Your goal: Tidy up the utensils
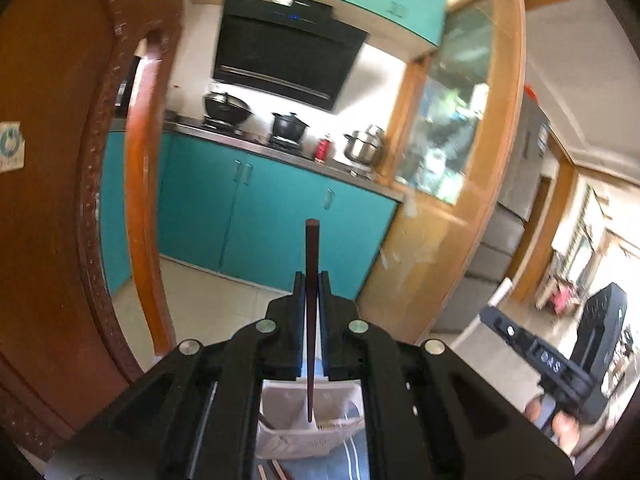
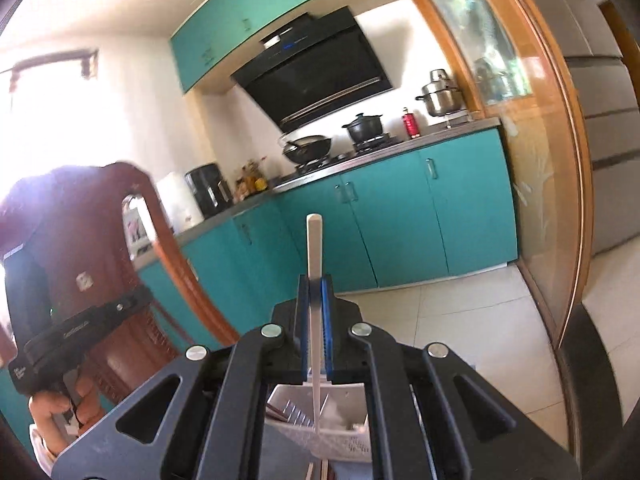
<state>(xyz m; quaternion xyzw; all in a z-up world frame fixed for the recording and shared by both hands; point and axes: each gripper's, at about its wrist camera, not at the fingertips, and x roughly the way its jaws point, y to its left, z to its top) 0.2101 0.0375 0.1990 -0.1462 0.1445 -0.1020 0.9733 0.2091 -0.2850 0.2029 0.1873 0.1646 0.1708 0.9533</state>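
Observation:
My left gripper [image 1: 312,280] is shut on a dark brown chopstick [image 1: 311,252] that stands upright between the jaws; its lower tip hangs over a white slotted utensil basket [image 1: 280,436] below. My right gripper [image 2: 315,282] is shut on a white flat-handled utensil [image 2: 314,240], also upright, with its lower end reaching into the white basket [image 2: 344,446]. The utensil's head is hidden. The right gripper also shows at the right edge of the left wrist view [image 1: 496,316]. The left gripper's body shows in the right wrist view [image 2: 80,332].
A carved wooden chair back [image 1: 144,184] stands close on the left. Teal kitchen cabinets [image 1: 276,216] with pots and a black range hood [image 1: 288,52] lie ahead. A wood and glass partition [image 1: 448,140] is on the right. More chopsticks [image 1: 276,470] lie on a blue cloth beneath.

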